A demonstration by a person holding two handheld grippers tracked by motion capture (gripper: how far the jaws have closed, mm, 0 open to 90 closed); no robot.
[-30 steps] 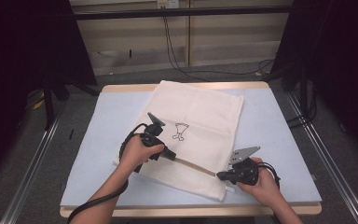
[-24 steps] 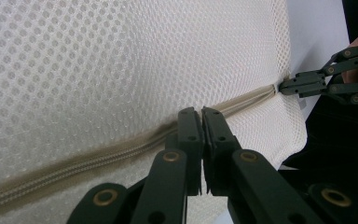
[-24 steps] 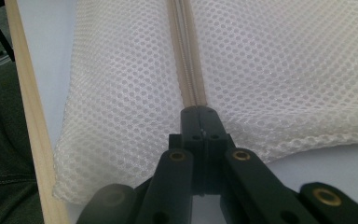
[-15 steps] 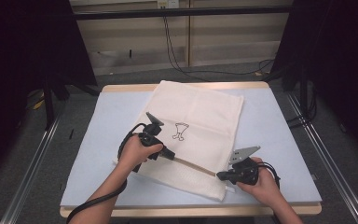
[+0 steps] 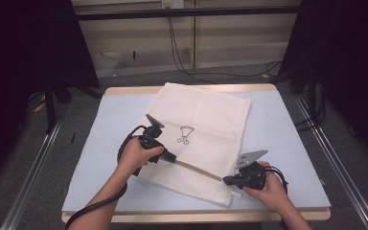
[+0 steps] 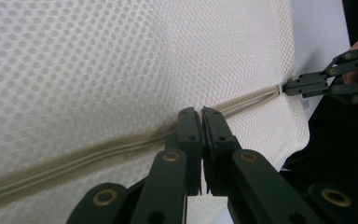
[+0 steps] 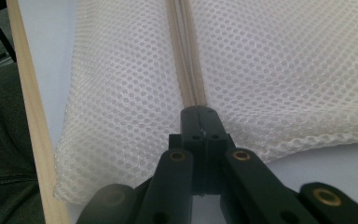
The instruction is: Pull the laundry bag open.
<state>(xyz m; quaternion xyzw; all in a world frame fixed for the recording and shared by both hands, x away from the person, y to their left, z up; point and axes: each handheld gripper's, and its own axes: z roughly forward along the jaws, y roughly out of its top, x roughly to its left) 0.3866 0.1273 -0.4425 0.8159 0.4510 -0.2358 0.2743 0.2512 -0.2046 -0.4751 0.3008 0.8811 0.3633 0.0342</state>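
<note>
A cream mesh laundry bag (image 5: 199,139) lies spread at the centre of the pale blue table (image 5: 287,139), its tan zipper (image 5: 196,168) running diagonally across the lower part of the high view. The left gripper (image 5: 168,157) has its jaws pressed together on the zipper line partway along, most likely on the slider, though the pull itself is hidden behind the jaws in the left gripper view (image 6: 200,122). The right gripper (image 5: 226,180) is clamped on the zipper's end at the bag's lower right corner, bracing it (image 7: 199,114). Ahead of the left jaws the zipper reads as closed teeth all the way to the right gripper, so the run along that stretch, judged from these frames, remains to be done; whether the work is opening or closing cannot be told. A small printed figure (image 5: 185,134) marks the bag's middle. Nothing lies across the zipper's path; only slack mesh bunching near the jaws could snag.
</note>
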